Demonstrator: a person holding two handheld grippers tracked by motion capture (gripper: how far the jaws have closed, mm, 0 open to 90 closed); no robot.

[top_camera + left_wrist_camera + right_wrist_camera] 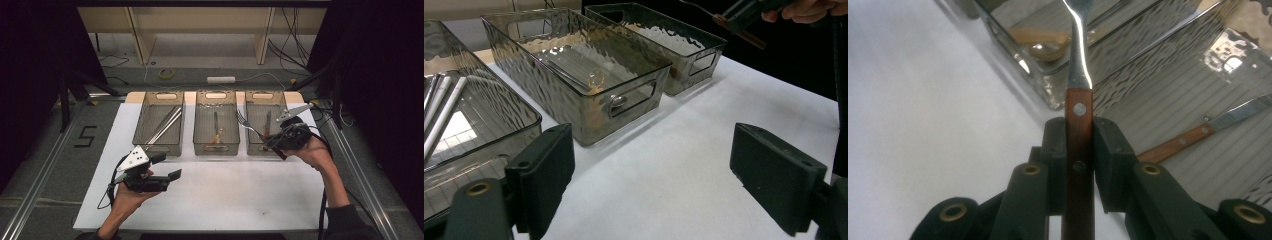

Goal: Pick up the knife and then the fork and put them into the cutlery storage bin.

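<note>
- Right hand-held gripper (1079, 145): clenched on the fork (248, 125) by its wooden handle, tines raised over the right bin (265, 96).
- Left hand-held gripper (651, 170): released, jaws wide, nothing between, above the white counter (220, 195).
- Fork likely light and stiff, steel neck slippery; best gripped on the flat riveted wood, near mid-handle.
- Knife (1198, 135) lying in that bin.

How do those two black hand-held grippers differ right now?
The left hand-held gripper has its jaws wide apart with nothing between them, low over the white tabletop. The right hand-held gripper is clamped on the wooden handle of a steel fork, held above the right-hand clear plastic bin. Both are black, two-jawed and carry a grey three-cornered plate.
</note>
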